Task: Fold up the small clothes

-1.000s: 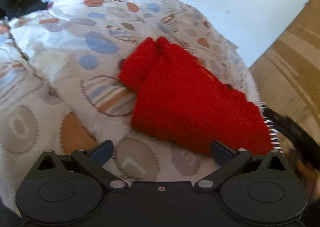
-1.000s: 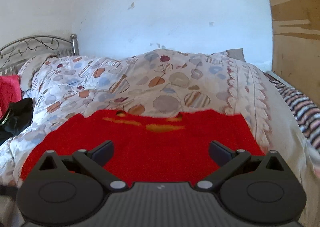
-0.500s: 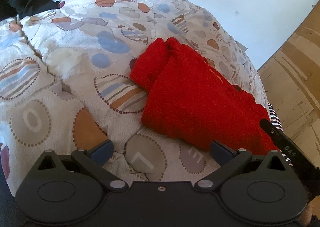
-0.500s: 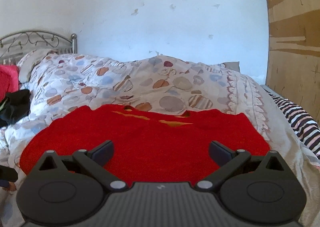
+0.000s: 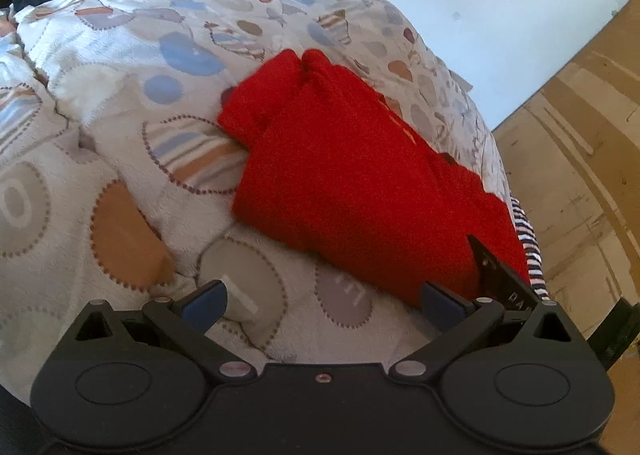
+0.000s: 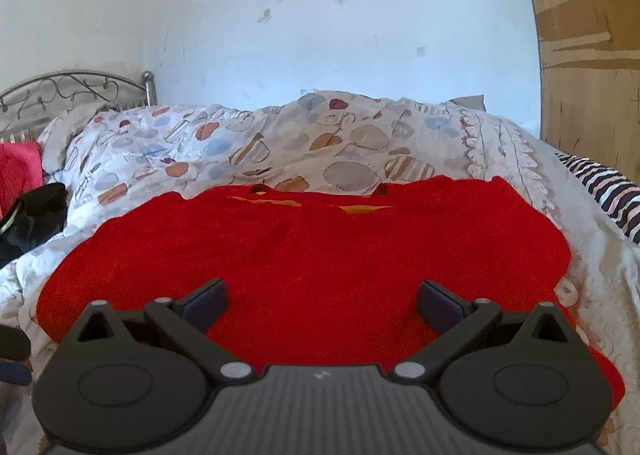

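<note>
A red garment [image 5: 360, 175] lies folded on the patterned duvet [image 5: 120, 135]. In the right wrist view the red garment [image 6: 304, 255] spreads wide across the bed just ahead. My left gripper [image 5: 324, 303] is open and empty, just short of the garment's near edge, its right finger by the cloth. My right gripper [image 6: 322, 301] is open and empty, low over the garment's near part. The tip of the right gripper [image 5: 500, 275] shows at the garment's right end in the left wrist view.
A black garment [image 6: 28, 219] and a pink one [image 6: 18, 171] lie at the left by the metal headboard [image 6: 80, 87]. A striped cloth [image 6: 600, 191] lies at the right bed edge. A wooden panel [image 6: 588, 55] and a white wall [image 6: 320, 15] stand beyond.
The left gripper has drawn back and shifted, so the garment sits higher in its view. The right gripper has moved closer over the garment. Both stay open.
</note>
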Available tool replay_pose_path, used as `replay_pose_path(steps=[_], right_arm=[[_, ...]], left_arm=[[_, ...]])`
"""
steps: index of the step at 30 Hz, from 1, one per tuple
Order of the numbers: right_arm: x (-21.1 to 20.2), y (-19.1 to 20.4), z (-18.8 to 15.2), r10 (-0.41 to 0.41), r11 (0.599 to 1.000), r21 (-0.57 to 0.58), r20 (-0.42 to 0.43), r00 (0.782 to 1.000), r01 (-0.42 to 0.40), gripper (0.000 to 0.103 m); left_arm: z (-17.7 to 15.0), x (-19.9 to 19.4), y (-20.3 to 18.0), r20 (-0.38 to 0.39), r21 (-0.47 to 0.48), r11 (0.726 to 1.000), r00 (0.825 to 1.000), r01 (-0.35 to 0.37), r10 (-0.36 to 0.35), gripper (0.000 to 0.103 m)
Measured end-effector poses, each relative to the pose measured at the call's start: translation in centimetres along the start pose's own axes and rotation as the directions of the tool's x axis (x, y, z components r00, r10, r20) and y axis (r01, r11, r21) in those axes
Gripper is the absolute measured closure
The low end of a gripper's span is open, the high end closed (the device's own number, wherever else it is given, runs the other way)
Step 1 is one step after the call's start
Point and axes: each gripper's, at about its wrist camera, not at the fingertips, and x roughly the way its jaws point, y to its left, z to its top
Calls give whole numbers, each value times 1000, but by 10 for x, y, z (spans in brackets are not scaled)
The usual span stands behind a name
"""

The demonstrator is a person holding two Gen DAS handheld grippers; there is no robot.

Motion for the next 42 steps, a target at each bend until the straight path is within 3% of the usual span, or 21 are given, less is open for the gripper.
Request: replay_pose_path(steps=[4, 10, 18, 24, 33, 36, 42], right_arm=[[-1, -1, -1, -7, 1000, -7, 10, 1000, 7, 0], [-2, -1, -2, -6, 1000, -3, 18, 1000, 6, 0], [-4, 0, -3, -1, 1000, 0, 24, 1000, 2, 0], [-4, 0, -3, -1, 1000, 1, 27, 1000, 1, 0], [-4, 1, -4, -2, 1000, 1, 27, 1000, 2, 0], [-4, 0, -4, -1, 1000, 1, 28, 1000, 1, 0], [-4, 0, -4, -1, 1000, 2, 28, 1000, 1, 0]], left_arm=[[-1, 2, 3, 2, -23, 1000, 1000, 12, -11, 1], [14, 7, -3, 103, -43, 992, 988, 122, -117, 1], [36, 48, 3, 114, -136, 980, 985, 148, -133, 1], [34, 40, -1, 107, -148, 982, 989, 114, -99, 1], [50, 28, 19, 207, -42, 999, 978, 16, -7, 1], [69, 46, 29, 185, -20, 1000, 983, -14, 18, 1], [89, 65, 41, 143, -35, 999, 990, -10, 15, 1]])
